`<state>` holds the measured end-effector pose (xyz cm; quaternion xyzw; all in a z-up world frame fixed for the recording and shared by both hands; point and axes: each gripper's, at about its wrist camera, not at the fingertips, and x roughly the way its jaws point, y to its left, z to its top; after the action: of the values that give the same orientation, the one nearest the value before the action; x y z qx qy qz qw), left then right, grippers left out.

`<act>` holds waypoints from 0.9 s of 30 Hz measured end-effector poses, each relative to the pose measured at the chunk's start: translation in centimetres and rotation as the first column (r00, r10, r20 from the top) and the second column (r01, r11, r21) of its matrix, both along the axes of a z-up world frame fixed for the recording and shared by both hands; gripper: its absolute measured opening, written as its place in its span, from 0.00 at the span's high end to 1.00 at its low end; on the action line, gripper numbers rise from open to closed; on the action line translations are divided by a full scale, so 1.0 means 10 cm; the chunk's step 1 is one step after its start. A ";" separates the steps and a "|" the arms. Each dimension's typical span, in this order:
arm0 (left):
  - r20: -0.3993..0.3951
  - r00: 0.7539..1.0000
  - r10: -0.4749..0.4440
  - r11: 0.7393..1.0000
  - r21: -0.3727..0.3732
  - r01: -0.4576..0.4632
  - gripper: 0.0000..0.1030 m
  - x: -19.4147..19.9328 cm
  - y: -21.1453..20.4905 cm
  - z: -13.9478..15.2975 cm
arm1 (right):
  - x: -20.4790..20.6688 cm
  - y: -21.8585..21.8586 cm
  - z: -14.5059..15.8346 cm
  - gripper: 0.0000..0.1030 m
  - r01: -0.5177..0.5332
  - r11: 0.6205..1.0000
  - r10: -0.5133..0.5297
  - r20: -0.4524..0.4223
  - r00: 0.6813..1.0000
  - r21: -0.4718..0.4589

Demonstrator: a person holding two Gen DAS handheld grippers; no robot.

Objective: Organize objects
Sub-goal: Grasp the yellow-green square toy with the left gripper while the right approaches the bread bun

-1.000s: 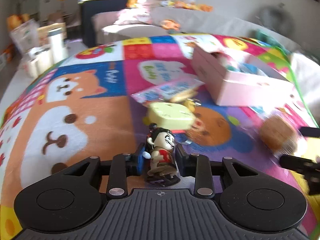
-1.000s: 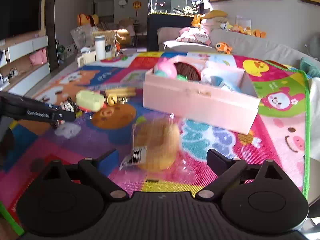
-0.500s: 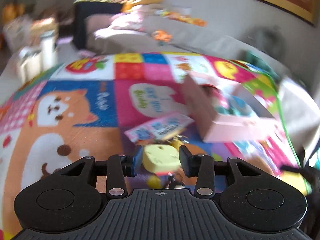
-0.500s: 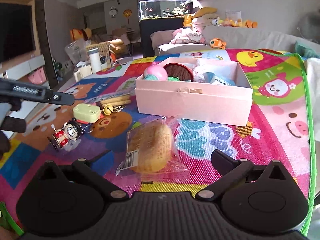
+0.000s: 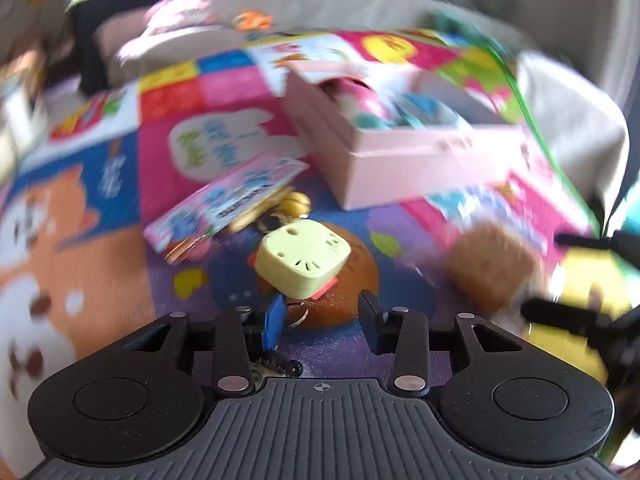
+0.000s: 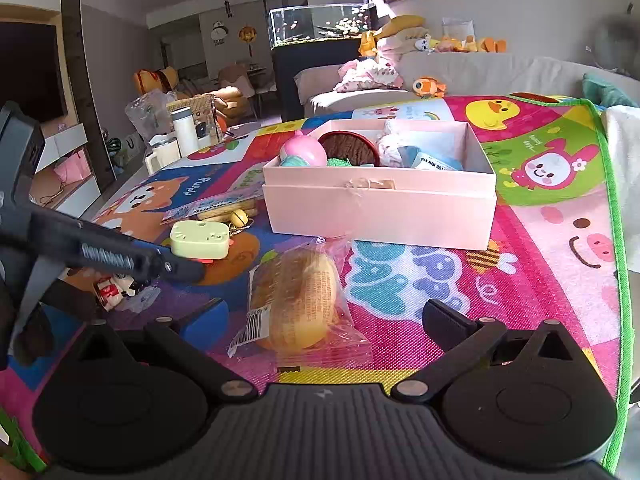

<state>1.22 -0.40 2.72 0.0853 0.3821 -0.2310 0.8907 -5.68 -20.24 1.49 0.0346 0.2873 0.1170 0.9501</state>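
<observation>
Objects to be tidied lie loose on a bright cartoon play mat (image 6: 532, 264): one bagged bread roll (image 6: 298, 300), one pale green square case (image 6: 200, 240), one gold bell (image 6: 239, 217) on a key ring, one flat pink-and-blue packet (image 6: 218, 205), and one small red-and-white figurine (image 6: 116, 286) lying on its side. One pink box (image 6: 380, 210) stands open behind them, holding a pink ball, a brown round thing, some green stuff and blue-and-white wrapped items. The roll is golden, sealed in clear plastic with a barcode label at its near left corner, and lies just in front of the box.

Two hand-held grippers are in play. The right hand-held gripper (image 6: 324, 314) hovers low over the mat, angled down, its jaws spread wide on either side of the roll with clear gaps, pads not touching it. The left hand-held gripper (image 5: 322, 318) points down at the mat, jaws partly apart with nothing between them; the green case (image 5: 302, 258) lies just beyond its tips. The left wrist view is blurred. In the right wrist view, the left tool reaches in from the left, above the figurine.
</observation>
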 end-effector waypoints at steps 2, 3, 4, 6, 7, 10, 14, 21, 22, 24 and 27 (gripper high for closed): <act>0.023 0.996 -0.084 0.995 0.055 0.082 0.57 -0.08 -0.11 0.00 | 0.01 0.00 0.00 0.00 0.001 1.000 -0.001 -0.002 1.000 0.001; 0.025 0.993 -0.116 0.991 0.063 0.115 0.58 -0.12 -0.14 0.00 | 0.01 0.00 0.00 0.00 0.000 1.000 0.000 -0.004 1.000 0.001; 0.017 0.990 -0.143 0.988 0.064 0.142 0.59 -0.15 -0.16 0.00 | 0.01 0.00 0.00 0.00 0.000 1.000 0.000 -0.004 1.000 0.002; 0.004 0.988 -0.155 0.986 0.064 0.154 0.59 -0.15 -0.19 0.00 | 0.01 0.00 0.00 0.00 0.001 1.000 -0.001 -0.004 1.000 0.002; 0.000 0.989 -0.147 0.987 0.063 0.147 0.59 -0.15 -0.20 0.00 | 0.01 0.00 0.00 0.00 0.001 1.000 -0.001 -0.003 1.000 0.002; -0.009 0.991 -0.133 0.989 0.060 0.133 0.59 -0.17 -0.20 0.02 | 0.00 -0.01 0.00 0.00 0.006 1.000 -0.006 0.001 1.000 0.007; 0.121 0.989 -0.083 0.995 0.066 0.076 0.58 -0.36 -0.16 0.24 | -0.01 -0.03 0.00 0.00 0.016 1.000 -0.016 0.007 1.000 0.020; 0.127 0.992 0.013 0.998 0.065 -0.022 0.59 0.02 -0.12 0.25 | 0.00 -0.04 0.00 0.00 0.014 0.999 -0.014 0.003 1.000 0.032; 0.092 0.996 0.022 0.997 0.065 -0.028 0.57 0.11 -0.13 0.19 | -0.01 -0.04 0.00 0.00 0.013 0.999 -0.014 0.005 1.000 0.031; 0.040 0.998 0.039 0.998 0.045 -0.041 0.56 0.25 -0.13 0.11 | 0.00 -0.03 0.01 0.00 0.014 1.000 -0.014 0.002 1.000 0.022; 0.013 0.998 0.068 0.998 0.015 -0.068 0.57 0.35 -0.12 0.05 | 0.03 0.01 0.03 0.00 -0.003 1.000 0.003 -0.007 1.000 0.000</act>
<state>4.69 -1.63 3.19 0.0806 0.3812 -0.1969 0.8997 -5.34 -20.14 1.84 0.0348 0.2906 0.1181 0.9489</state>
